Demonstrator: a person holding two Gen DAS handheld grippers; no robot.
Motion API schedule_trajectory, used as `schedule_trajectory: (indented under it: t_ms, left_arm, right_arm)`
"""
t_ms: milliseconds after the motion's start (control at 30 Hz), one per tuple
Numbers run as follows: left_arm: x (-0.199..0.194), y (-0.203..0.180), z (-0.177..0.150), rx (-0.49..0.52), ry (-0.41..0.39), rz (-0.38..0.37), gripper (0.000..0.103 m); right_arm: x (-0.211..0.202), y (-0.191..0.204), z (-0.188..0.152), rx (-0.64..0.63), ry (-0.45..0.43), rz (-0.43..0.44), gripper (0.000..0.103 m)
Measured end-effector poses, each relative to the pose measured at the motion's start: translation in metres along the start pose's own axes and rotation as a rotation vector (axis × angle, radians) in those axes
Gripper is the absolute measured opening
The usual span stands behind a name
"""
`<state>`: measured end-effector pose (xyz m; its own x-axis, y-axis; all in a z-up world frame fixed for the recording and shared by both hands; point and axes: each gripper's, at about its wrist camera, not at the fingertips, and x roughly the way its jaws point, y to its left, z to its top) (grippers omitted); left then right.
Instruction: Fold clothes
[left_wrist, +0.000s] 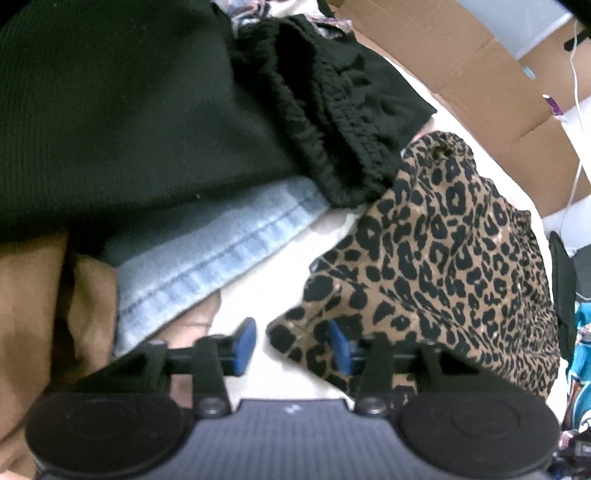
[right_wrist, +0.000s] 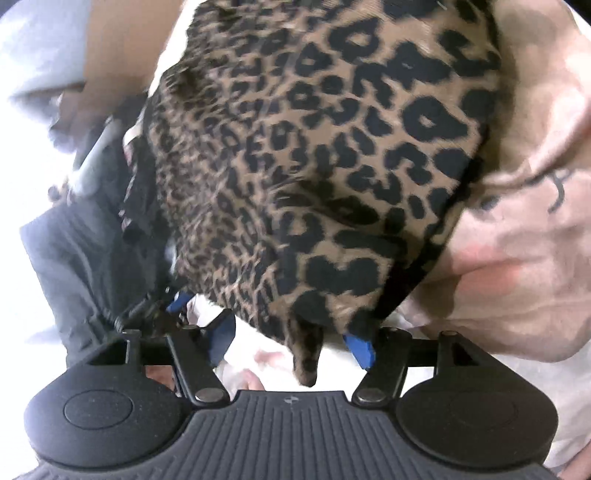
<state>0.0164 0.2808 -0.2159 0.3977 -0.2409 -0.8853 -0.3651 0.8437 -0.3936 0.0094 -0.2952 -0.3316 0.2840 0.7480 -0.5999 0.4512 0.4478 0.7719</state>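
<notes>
The left gripper (left_wrist: 293, 345) hovers with fingers apart over the white surface (left_wrist: 258, 280), at the near corner of the leopard-print garment (left_wrist: 443, 258). The right gripper (right_wrist: 291, 341) is spread too, the garment's edge hanging between its blue pads (right_wrist: 360, 347), beside a pale printed garment (right_wrist: 517, 258).
</notes>
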Motion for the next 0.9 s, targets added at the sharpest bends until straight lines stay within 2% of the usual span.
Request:
schedule_trajectory:
  t_ms: [33,67,100,167,300,367,433,533,567,600,667,800,900]
  left_arm:
    - [0.0,0.003,0.001,-0.029,0.019,-0.019,0.011]
    - [-0.001,0.006,0.001,-0.055,0.025,-0.037,0.006]
    - [-0.003,0.009,0.002,-0.077,0.019,-0.054,0.006]
    - [-0.009,0.01,0.005,-0.083,0.004,-0.062,0.005]
    - [-0.024,0.008,0.009,-0.093,-0.028,-0.073,0.004]
    - [-0.028,0.007,0.01,-0.088,-0.024,-0.048,0.004]
    - [-0.028,0.006,0.009,-0.065,0.002,0.016,0.004]
    - [-0.025,0.006,0.008,-0.053,0.024,0.093,0.008]
    - [-0.027,0.004,0.008,-0.044,0.021,0.116,0.013]
    - [-0.029,0.002,0.008,-0.037,0.012,0.141,0.014]
    - [-0.037,-0.002,0.011,-0.025,-0.017,0.179,0.017]
    - [-0.053,-0.015,0.019,0.003,-0.089,0.194,0.03]
    - [-0.057,-0.033,0.024,0.033,-0.111,0.184,0.032]
  right_arm:
    - [0.003,-0.002,0.001,0.02,0.012,0.002,0.04]
    - [0.006,-0.005,0.001,0.04,0.023,0.003,0.018]
    - [0.008,-0.006,0.001,0.046,0.031,-0.002,0.007]
    - [0.008,-0.003,0.0,-0.002,0.036,-0.025,0.004]
    - [0.007,0.007,-0.006,-0.075,0.068,-0.038,0.003]
    - [0.008,0.01,-0.007,-0.099,0.077,-0.054,0.003]
    - [0.009,0.012,-0.008,-0.121,0.088,-0.07,0.003]
    - [0.012,0.006,-0.006,-0.088,0.122,-0.08,0.009]
    - [0.01,0.004,-0.006,-0.087,0.131,-0.075,0.015]
    - [0.007,0.004,-0.007,-0.102,0.135,-0.073,0.03]
    - [-0.004,0.005,-0.008,-0.13,0.135,-0.059,0.05]
    - [-0.031,0.006,-0.006,-0.164,0.113,-0.025,0.05]
    - [-0.055,0.003,0.004,-0.162,0.048,-0.011,0.05]
